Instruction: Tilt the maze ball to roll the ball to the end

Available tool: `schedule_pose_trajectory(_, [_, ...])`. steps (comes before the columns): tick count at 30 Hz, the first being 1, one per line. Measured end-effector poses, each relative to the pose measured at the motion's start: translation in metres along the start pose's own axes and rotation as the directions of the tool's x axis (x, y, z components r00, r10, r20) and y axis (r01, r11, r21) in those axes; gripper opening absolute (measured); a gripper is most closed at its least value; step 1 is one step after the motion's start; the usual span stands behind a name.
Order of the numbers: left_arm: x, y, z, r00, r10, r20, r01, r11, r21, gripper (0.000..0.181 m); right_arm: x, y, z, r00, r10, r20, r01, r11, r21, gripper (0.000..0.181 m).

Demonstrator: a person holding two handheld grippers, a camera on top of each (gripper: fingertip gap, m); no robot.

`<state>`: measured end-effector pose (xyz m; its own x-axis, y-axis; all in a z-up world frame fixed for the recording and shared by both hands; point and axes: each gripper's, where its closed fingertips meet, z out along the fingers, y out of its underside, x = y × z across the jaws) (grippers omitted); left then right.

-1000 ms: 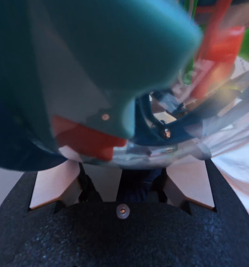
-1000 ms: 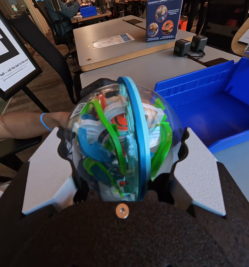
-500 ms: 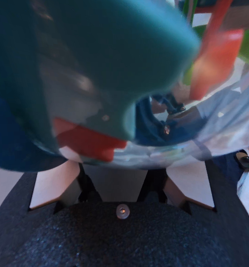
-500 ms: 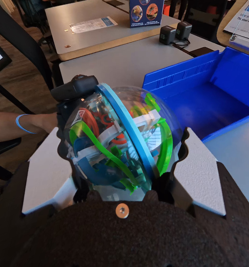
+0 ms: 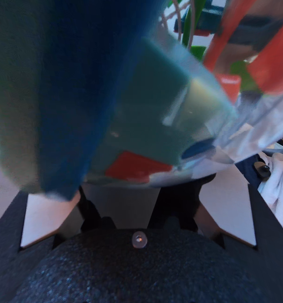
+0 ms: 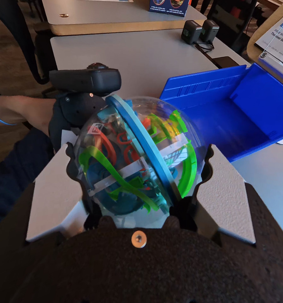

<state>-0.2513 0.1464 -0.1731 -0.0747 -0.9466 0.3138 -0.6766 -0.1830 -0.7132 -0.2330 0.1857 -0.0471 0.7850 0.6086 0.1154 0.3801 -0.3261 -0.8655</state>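
The maze ball (image 6: 137, 157) is a clear sphere with a blue ring around its middle and green, orange and blue tracks inside. My right gripper (image 6: 139, 147) is shut on it, one white finger on each side, holding it above the table's near edge. The ring leans with its top to the left. My left gripper (image 6: 81, 105), held by a hand (image 6: 22, 111), presses on the ball's far left side. In the left wrist view the ball (image 5: 137, 114) is a close blur against my left gripper (image 5: 137, 188). I cannot make out the small ball inside.
An open blue bin (image 6: 236, 123) stands on the grey table (image 6: 137, 57) just right of the ball. Two small black devices (image 6: 199, 31) sit at the far edge. A sign stand (image 6: 277, 44) is at the right. Another table (image 6: 121, 18) stands behind.
The maze ball has been turned: its blue ring went from upright to leaning left. The left gripper has come up into sight behind the ball. The right view now looks lower.
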Motion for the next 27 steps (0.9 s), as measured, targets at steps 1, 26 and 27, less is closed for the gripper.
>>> schedule_pose_trajectory(1, [0.001, 0.000, -0.002, 1.000, 0.000, -0.016, 0.000, 1.000, 0.002, 0.159, -0.002, 0.000, 0.001, 1.000, -0.012, -0.002, 0.012, 1.000, -0.002, 0.151])
schedule_pose_trajectory(26, [0.011, -0.017, -0.046, 0.854, -0.246, -0.459, 0.334, 0.935, 0.119, 0.155, -0.034, -0.013, -0.006, 0.979, -0.199, -0.049, 0.203, 0.972, 0.118, 0.153])
schedule_pose_trajectory(27, [0.011, -0.017, -0.046, 0.855, -0.244, -0.458, 0.332, 0.935, 0.122, 0.155, -0.032, -0.015, -0.013, 0.987, -0.156, -0.044, 0.161, 0.975, 0.155, 0.152])
